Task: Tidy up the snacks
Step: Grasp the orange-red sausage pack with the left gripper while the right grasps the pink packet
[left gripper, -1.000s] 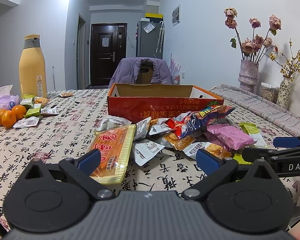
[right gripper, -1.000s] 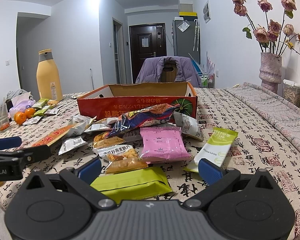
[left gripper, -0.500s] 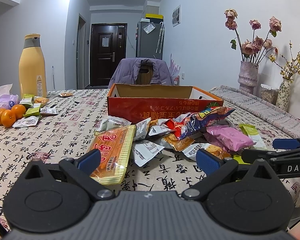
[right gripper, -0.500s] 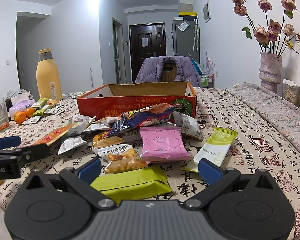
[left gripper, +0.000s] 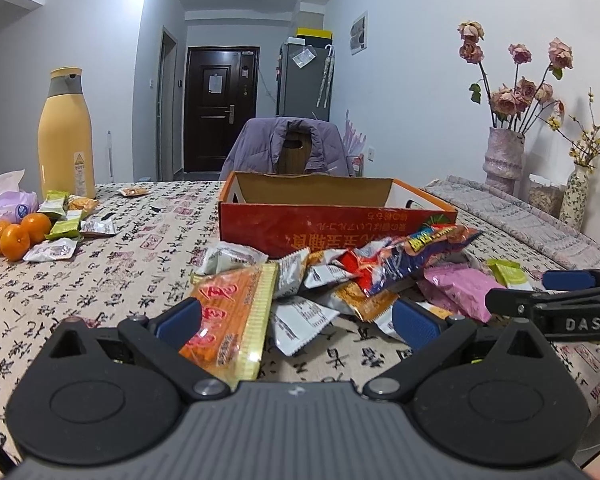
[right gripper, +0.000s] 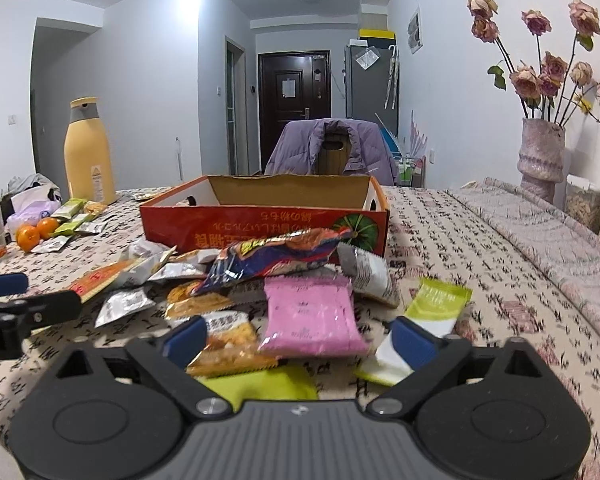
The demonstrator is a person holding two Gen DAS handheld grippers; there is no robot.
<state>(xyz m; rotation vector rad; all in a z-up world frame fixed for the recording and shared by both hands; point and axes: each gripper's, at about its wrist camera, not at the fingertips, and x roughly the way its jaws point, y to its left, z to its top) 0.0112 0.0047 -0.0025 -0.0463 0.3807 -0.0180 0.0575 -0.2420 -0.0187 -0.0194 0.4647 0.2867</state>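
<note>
A pink packet (right gripper: 312, 316) is seen lying between the closing, not yet touching jaws of the right gripper (right gripper: 300, 338), while the left gripper (left gripper: 296, 318) is held wide over an orange packet (left gripper: 228, 316).

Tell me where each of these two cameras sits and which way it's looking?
Left wrist: on the left gripper, facing the snack pile; the right gripper's fingers show at its right.
Right wrist: on the right gripper, jaws closing, nothing gripped yet; pink packet ahead.
Shared: red box, yellow bottle.

yellow bottle (left gripper: 65, 136), oranges (left gripper: 19, 232), flower vase (left gripper: 503, 156)
</note>
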